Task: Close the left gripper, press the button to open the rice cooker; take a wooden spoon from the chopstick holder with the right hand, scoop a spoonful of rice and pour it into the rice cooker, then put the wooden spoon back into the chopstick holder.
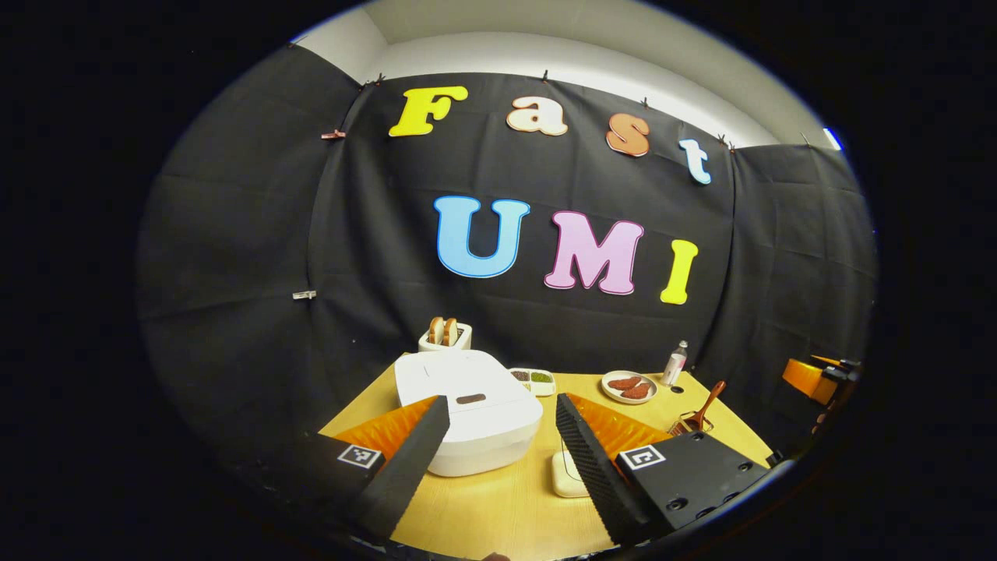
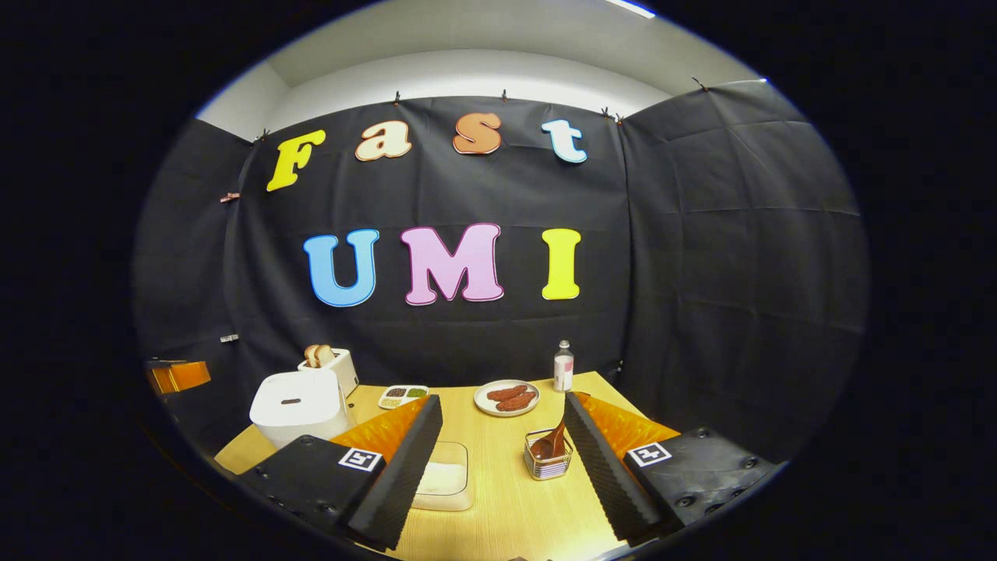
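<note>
The white rice cooker (image 1: pixel 467 409) stands shut on the wooden table, its dark button (image 1: pixel 470 399) on the lid's front. My left gripper (image 1: pixel 502 409) hovers open in front of it, the cooker between and beyond the fingers. In the right gripper view the rice cooker (image 2: pixel 298 405) sits far left. A wooden spoon (image 2: pixel 551 442) stands in the wire chopstick holder (image 2: pixel 547 456), just left of the right fingers. A white box of rice (image 2: pixel 445 475) lies near the left finger. My right gripper (image 2: pixel 502 413) is open and holds nothing. The wooden spoon (image 1: pixel 705 405) and rice box (image 1: pixel 567 474) show at right.
A toaster (image 2: pixel 331 362) with bread stands behind the cooker. A small condiment tray (image 2: pixel 403 396), a plate of sausages (image 2: pixel 506 398) and a bottle (image 2: pixel 563 366) line the table's back. The other gripper (image 1: pixel 818 378) shows at far right in the left gripper view.
</note>
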`<state>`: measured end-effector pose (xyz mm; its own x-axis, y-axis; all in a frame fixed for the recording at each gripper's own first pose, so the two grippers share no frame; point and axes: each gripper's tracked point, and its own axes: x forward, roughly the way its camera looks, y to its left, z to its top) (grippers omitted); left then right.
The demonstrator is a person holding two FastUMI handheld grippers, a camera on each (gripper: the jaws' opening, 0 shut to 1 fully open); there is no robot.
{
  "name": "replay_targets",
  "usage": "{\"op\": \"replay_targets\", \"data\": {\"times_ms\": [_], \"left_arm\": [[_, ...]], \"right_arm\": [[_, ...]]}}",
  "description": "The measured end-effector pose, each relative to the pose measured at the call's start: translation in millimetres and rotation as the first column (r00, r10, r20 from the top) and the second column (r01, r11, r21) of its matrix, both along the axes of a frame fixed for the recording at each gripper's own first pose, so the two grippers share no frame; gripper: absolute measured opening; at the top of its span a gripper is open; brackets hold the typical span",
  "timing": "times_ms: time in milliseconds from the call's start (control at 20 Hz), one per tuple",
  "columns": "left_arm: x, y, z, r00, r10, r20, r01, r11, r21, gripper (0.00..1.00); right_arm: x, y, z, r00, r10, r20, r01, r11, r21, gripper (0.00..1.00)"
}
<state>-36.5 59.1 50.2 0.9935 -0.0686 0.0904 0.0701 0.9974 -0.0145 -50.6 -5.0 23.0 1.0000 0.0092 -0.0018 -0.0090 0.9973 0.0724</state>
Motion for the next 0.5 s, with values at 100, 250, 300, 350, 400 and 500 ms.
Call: {"op": "replay_targets", "data": {"times_ms": [100, 250, 300, 350, 400, 500], "left_arm": [[3.8, -3.8, 1.0, 1.0, -0.018, -0.001, 0.018, 1.0, 0.01, 0.95], [9.2, -0.2, -0.2, 1.0, 0.002, 0.004, -0.002, 1.0, 0.017, 0.95], [8.9, 1.4, -3.3, 1.0, 0.02, 0.003, -0.02, 1.0, 0.007, 0.95], [8.2, 1.6, -6.7, 1.0, 0.027, 0.001, -0.027, 1.0, -0.004, 0.95], [8.6, -0.8, -11.4, 1.0, 0.025, -0.005, -0.025, 1.0, -0.012, 0.95], [10.9, -0.5, -24.7, 0.999, 0.029, -0.031, -0.029, 1.0, -0.001, 0.95]], "right_arm": [[-0.6, 5.4, -1.0, 1.0, 0.004, -0.002, -0.004, 1.0, -0.002, 0.98], [-8.9, 13.8, -10.3, 1.0, 0.008, -0.028, -0.008, 1.0, 0.004, 0.98], [-11.0, 16.6, -15.7, 0.999, 0.012, -0.039, -0.012, 1.0, 0.004, 0.98], [-12.1, 18.5, -21.0, 0.999, 0.014, -0.051, -0.014, 1.0, 0.001, 0.98], [-12.2, 18.8, -26.8, 0.998, 0.014, -0.066, -0.014, 1.0, -0.002, 0.98], [-9.3, 21.5, -29.2, 0.997, 0.017, -0.074, -0.016, 1.0, 0.008, 0.98]]}}
